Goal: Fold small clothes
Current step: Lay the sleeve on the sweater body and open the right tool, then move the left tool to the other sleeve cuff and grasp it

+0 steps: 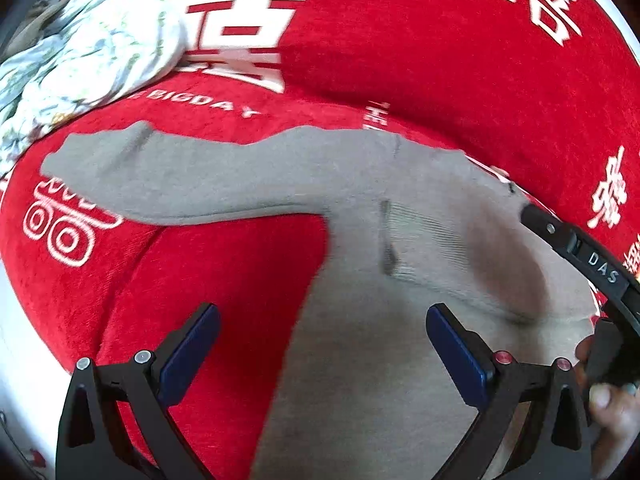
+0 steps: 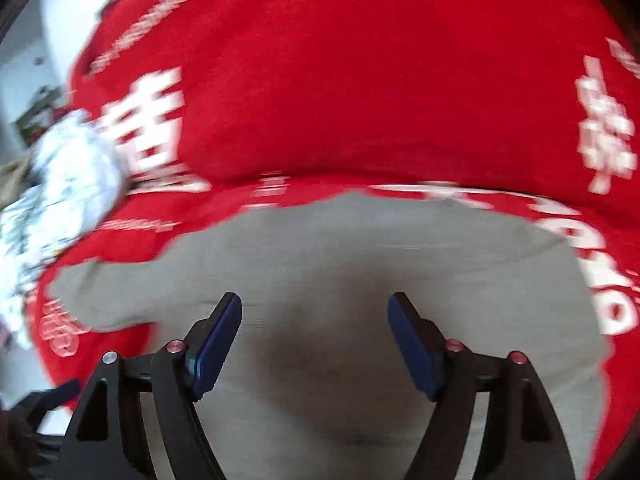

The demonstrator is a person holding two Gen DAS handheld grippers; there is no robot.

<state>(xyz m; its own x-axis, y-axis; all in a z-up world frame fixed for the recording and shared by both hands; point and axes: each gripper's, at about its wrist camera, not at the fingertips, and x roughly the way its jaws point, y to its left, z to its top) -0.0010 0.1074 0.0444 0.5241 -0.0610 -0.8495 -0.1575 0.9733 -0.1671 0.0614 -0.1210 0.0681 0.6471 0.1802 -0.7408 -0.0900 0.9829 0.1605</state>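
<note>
A small grey long-sleeved garment (image 1: 360, 280) lies flat on a red cover with white characters (image 1: 440, 60). One sleeve (image 1: 180, 176) stretches out to the left. My left gripper (image 1: 322, 320) is open just above the garment's body, near its left side edge. The right gripper's black body (image 1: 592, 264) shows at the right edge of the left wrist view. In the blurred right wrist view my right gripper (image 2: 316, 312) is open and empty above the grey garment (image 2: 360, 264), whose sleeve (image 2: 104, 292) points left.
A crumpled white cloth with a pale floral print (image 1: 80, 64) lies at the far left on the red cover; it also shows blurred in the right wrist view (image 2: 60, 184). A white surface (image 1: 16, 340) borders the cover on the left.
</note>
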